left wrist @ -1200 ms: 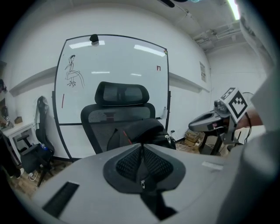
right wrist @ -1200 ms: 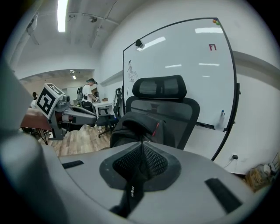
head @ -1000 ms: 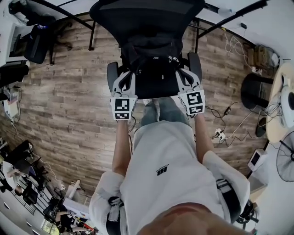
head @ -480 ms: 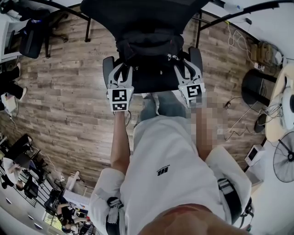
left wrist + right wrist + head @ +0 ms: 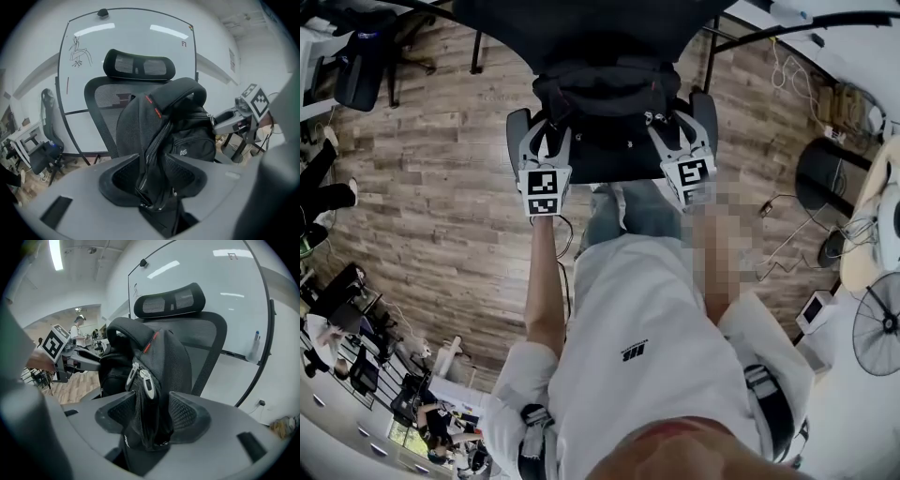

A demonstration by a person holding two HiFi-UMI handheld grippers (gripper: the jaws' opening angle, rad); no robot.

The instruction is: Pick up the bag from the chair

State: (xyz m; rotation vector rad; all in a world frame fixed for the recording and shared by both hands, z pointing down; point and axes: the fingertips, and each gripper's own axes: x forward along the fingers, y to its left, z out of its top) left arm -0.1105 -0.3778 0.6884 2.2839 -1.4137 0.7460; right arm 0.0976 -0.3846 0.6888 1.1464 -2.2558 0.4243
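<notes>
A black backpack (image 5: 602, 114) with a red tab stands upright on the seat of a black mesh office chair (image 5: 581, 28). My left gripper (image 5: 546, 145) is shut on the backpack's left side; in the left gripper view the backpack (image 5: 164, 136) fills the gap between the pads, its zipper running down the middle. My right gripper (image 5: 673, 141) is shut on the backpack's right side; in the right gripper view the backpack (image 5: 154, 376) sits pinched between the pads, two silver zipper pulls (image 5: 140, 376) hanging just above. The chair's headrest (image 5: 139, 65) rises behind it.
A whiteboard (image 5: 131, 42) stands behind the chair. Chair armrests (image 5: 517, 131) flank the grippers. Wood floor (image 5: 431, 206) spreads left; cables and a power strip (image 5: 773, 234) lie on the right, with a fan (image 5: 877, 328) and round table edge (image 5: 862, 244). Another chair (image 5: 356, 70) stands far left.
Both grippers have pushed further forward along the backpack's sides and the chair has shifted up in the head view. The person has stepped closer.
</notes>
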